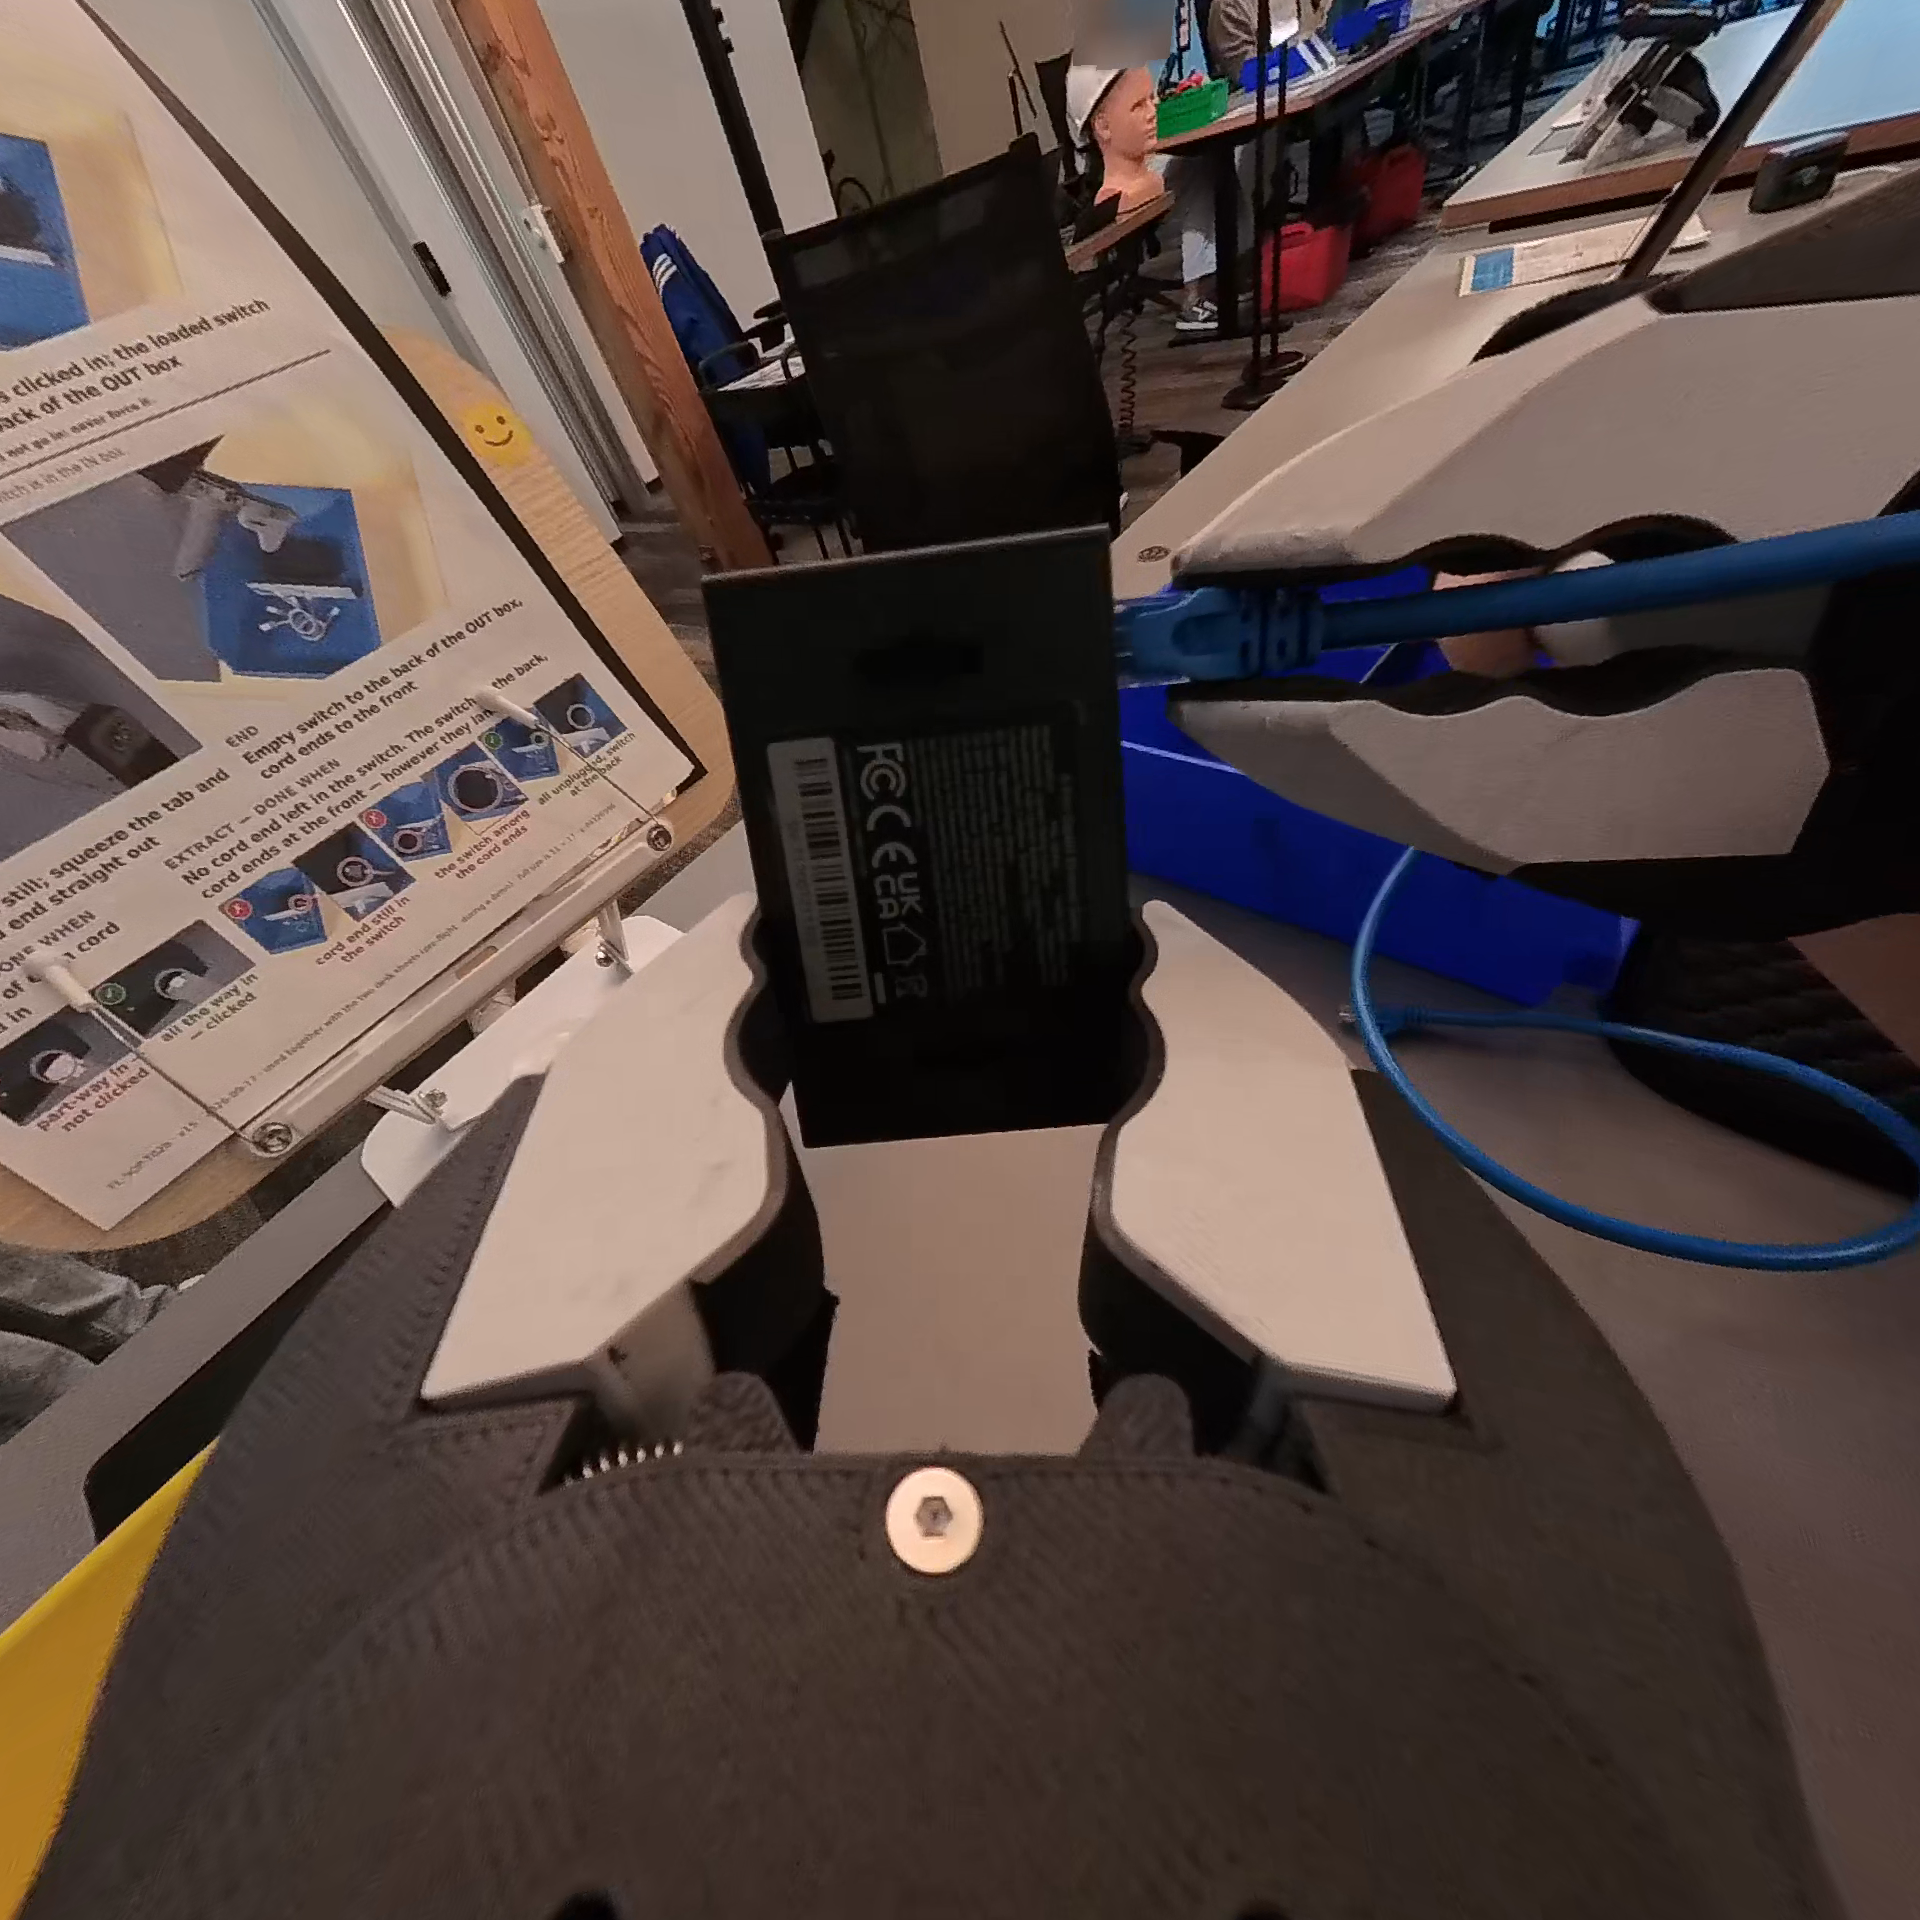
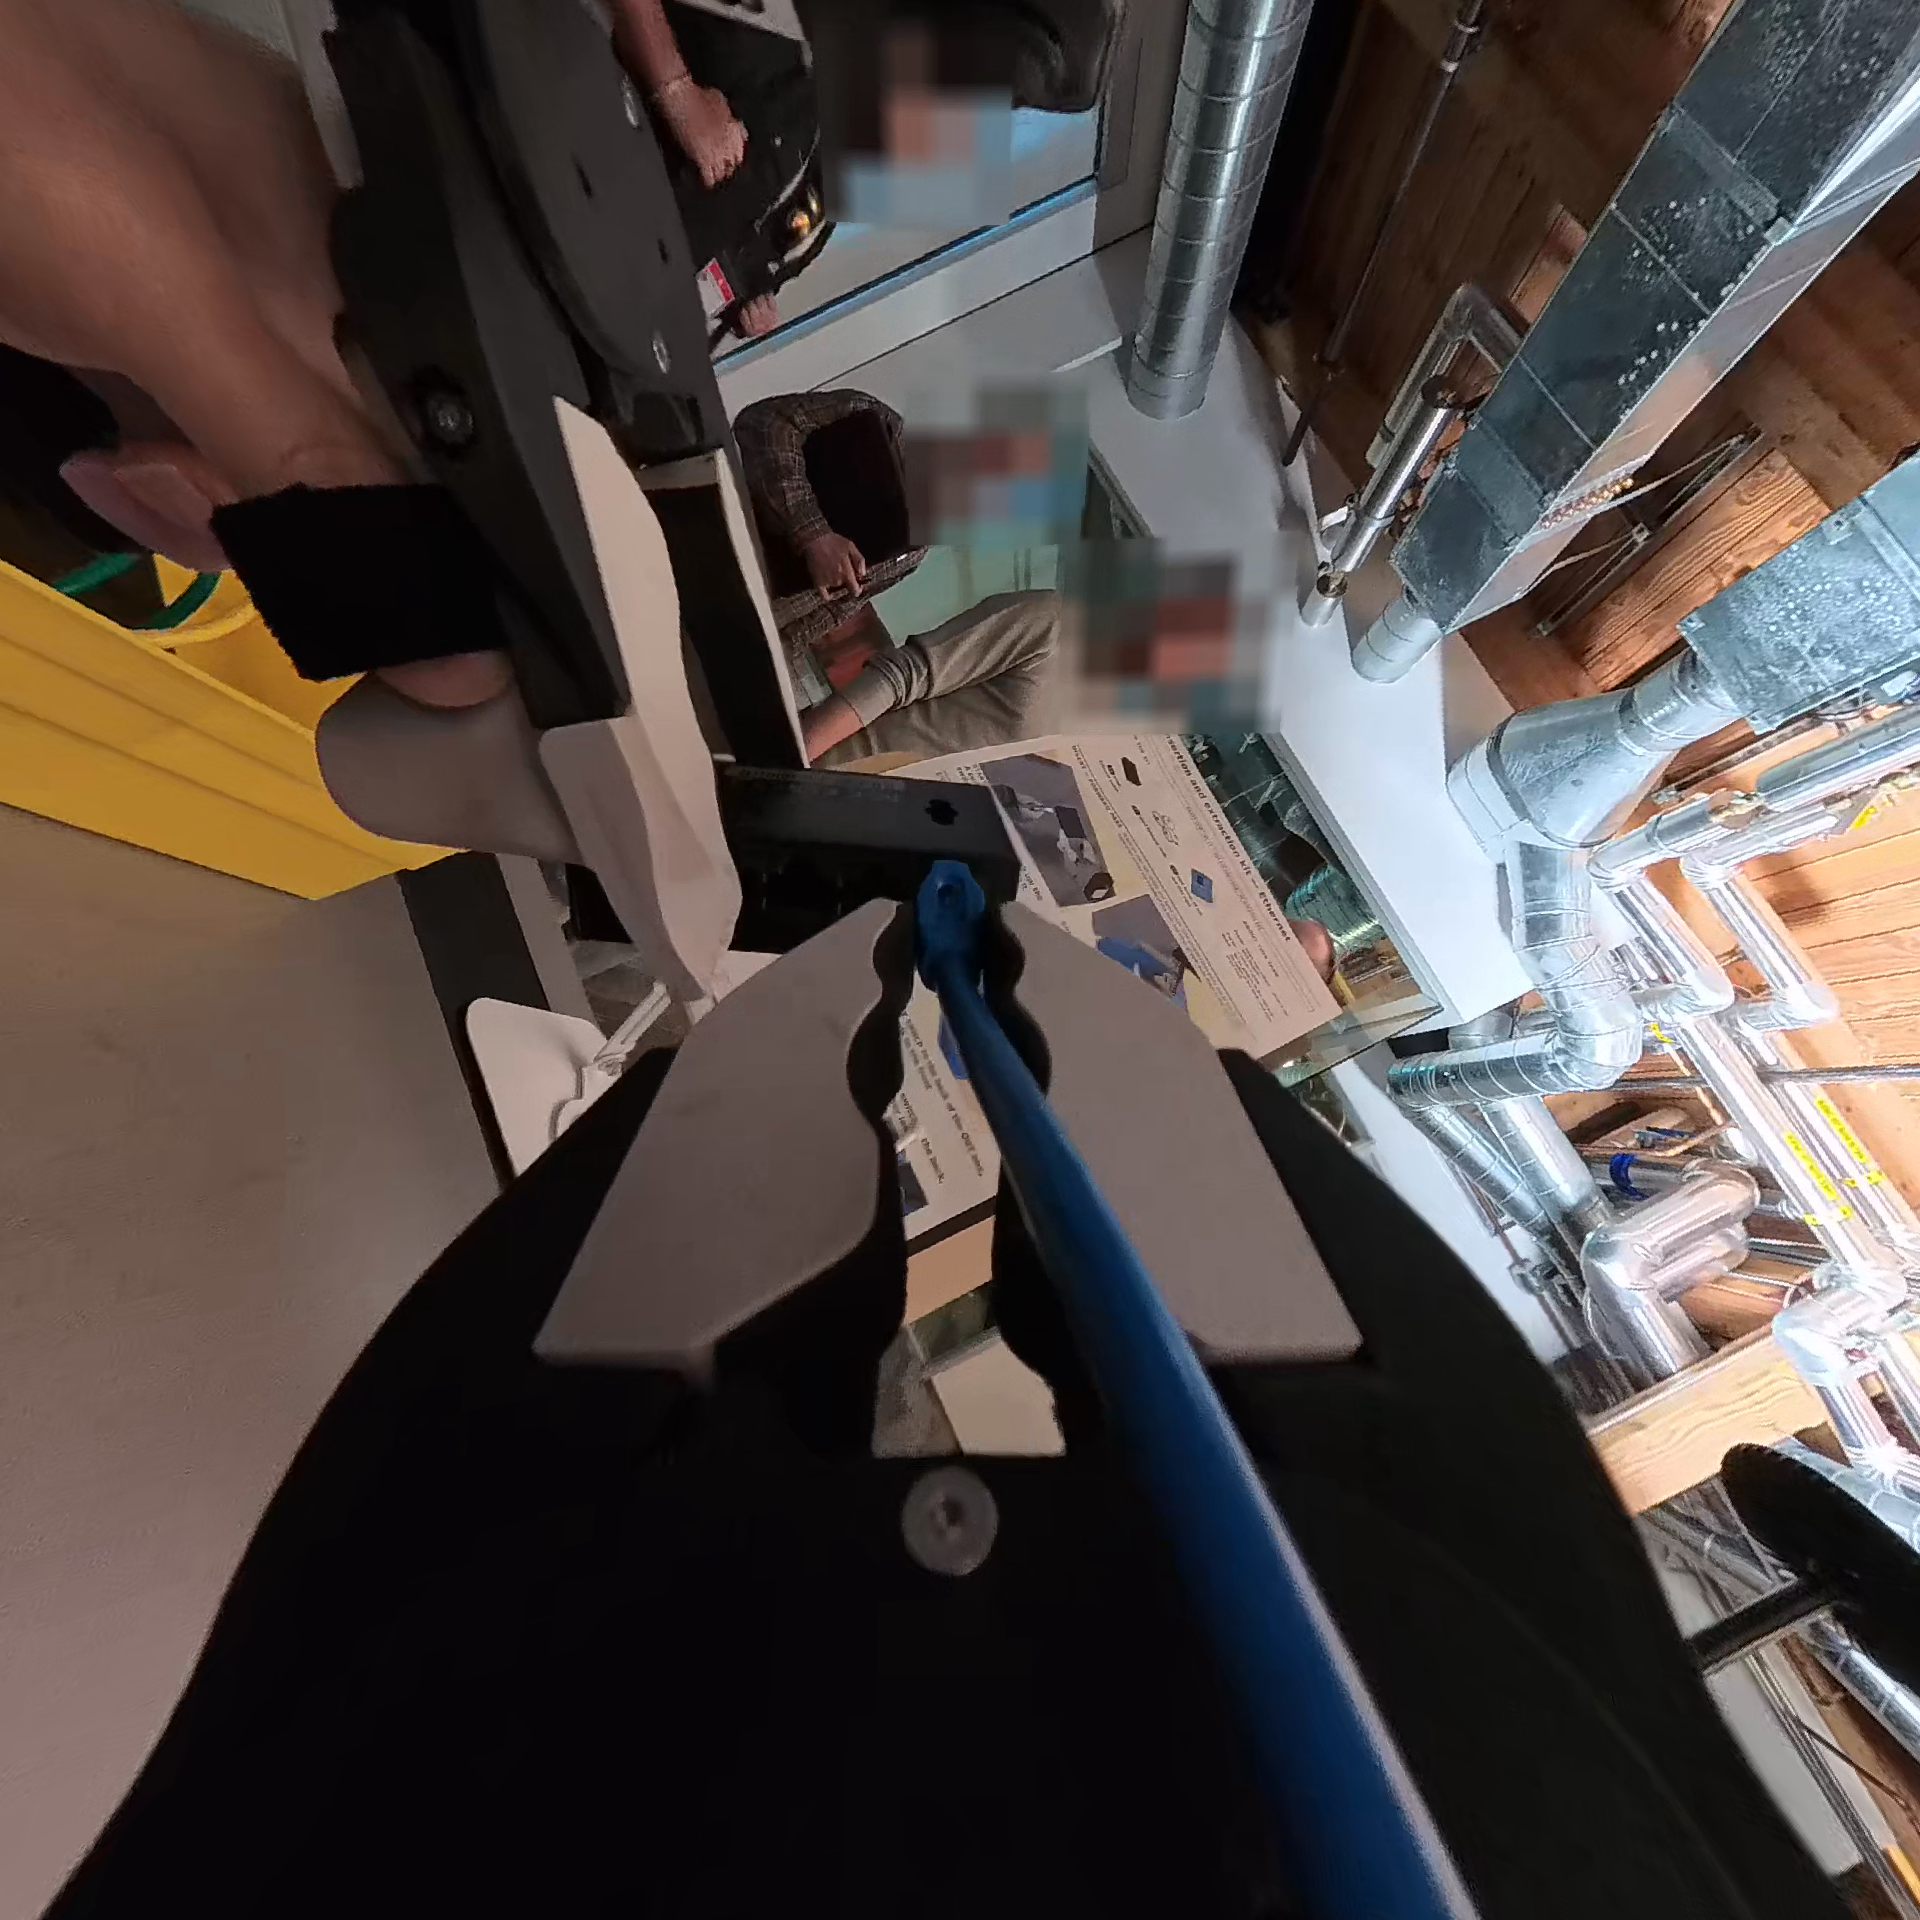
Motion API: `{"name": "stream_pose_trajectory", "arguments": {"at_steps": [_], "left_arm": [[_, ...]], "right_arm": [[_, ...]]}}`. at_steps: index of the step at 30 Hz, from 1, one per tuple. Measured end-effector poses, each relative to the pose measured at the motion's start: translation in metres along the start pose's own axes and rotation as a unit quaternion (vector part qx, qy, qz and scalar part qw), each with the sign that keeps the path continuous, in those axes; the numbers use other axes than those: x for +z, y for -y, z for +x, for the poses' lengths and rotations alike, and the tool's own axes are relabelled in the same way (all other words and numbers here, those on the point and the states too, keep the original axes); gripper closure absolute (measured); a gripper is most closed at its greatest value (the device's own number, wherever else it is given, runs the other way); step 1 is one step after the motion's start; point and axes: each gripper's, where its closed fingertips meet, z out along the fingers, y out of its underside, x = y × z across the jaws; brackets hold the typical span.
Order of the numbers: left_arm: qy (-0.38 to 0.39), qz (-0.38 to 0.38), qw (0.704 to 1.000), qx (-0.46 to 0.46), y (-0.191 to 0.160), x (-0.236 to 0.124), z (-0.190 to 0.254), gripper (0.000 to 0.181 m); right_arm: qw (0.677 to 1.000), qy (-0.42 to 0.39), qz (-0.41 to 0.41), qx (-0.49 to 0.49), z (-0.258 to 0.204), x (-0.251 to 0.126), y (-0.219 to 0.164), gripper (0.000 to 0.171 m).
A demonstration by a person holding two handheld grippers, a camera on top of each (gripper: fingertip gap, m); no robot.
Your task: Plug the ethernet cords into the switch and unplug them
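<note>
My left gripper (image 1: pixel 951 935) is shut on the black switch (image 1: pixel 935 727) and holds it upright, labelled underside towards the camera. My right gripper (image 1: pixel 1179 639) comes in from the right, shut on the blue ethernet plug (image 1: pixel 1216 634), whose tip meets the switch's right edge. In the right wrist view my right gripper (image 2: pixel 948 920) grips the plug (image 2: pixel 943 899) against the port side of the switch (image 2: pixel 862 826). How deep the plug sits cannot be told. The blue cord (image 2: pixel 1143 1351) trails back through the jaws. A white finger (image 2: pixel 644 831) of the left gripper clamps the switch.
An instruction board (image 1: pixel 260 675) leans on a stand at the left. A blue bin (image 1: pixel 1299 852) lies behind the right gripper, with the cord's slack loop (image 1: pixel 1558 1195) on the grey table. A yellow bin (image 2: pixel 156 748) is at the left. A black chair (image 1: pixel 935 364) and people are beyond. Spacing between my two grippers at the tips: around 6 cm.
</note>
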Motion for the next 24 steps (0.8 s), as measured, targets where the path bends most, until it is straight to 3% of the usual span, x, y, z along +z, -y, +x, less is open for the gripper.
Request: {"name": "stream_pose_trajectory", "arguments": {"at_steps": [12,17,24], "left_arm": [[-0.009,0.002,1.000,0.003,0.003,-0.004,0.003,0.121],[-0.011,0.000,1.000,0.009,0.001,-0.002,0.004,0.121],[-0.066,0.101,0.993,-0.011,0.018,-0.005,0.013,0.112]], "right_arm": [[1.000,-0.019,0.007,-0.019,0.004,-0.003,0.003,0.152],[1.000,-0.004,0.007,-0.013,0.000,-0.003,0.003,0.157],[0.999,-0.003,0.031,-0.008,0.002,-0.010,0.015,0.158]]}}
